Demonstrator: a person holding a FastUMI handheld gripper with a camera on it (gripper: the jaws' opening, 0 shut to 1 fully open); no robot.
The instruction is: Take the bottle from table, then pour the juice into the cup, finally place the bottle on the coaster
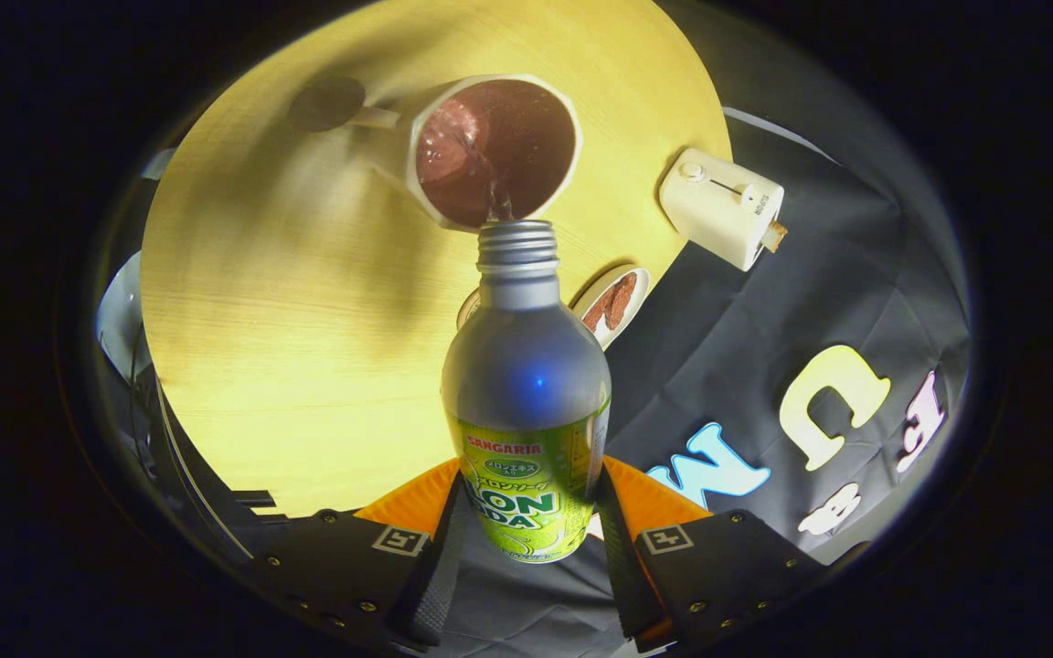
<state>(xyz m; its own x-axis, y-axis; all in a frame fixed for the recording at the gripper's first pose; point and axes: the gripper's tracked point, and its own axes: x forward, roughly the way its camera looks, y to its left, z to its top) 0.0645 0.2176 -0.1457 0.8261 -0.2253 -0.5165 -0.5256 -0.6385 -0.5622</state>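
Bottle [526, 384] lifted, pinched between fingers [526, 539], centre frame | pouring into cup [490, 151] above, under way | coaster placement outstanding, by my judgement.

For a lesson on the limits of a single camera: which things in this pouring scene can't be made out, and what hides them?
- Coaster: partly hidden behind the bottle held in the gripper, gripper view.
- Bottle's liquid level: opaque wall hides it.
- Cup: how full it is cannot be judged from this angle.
- White box: its marking is too small to read.
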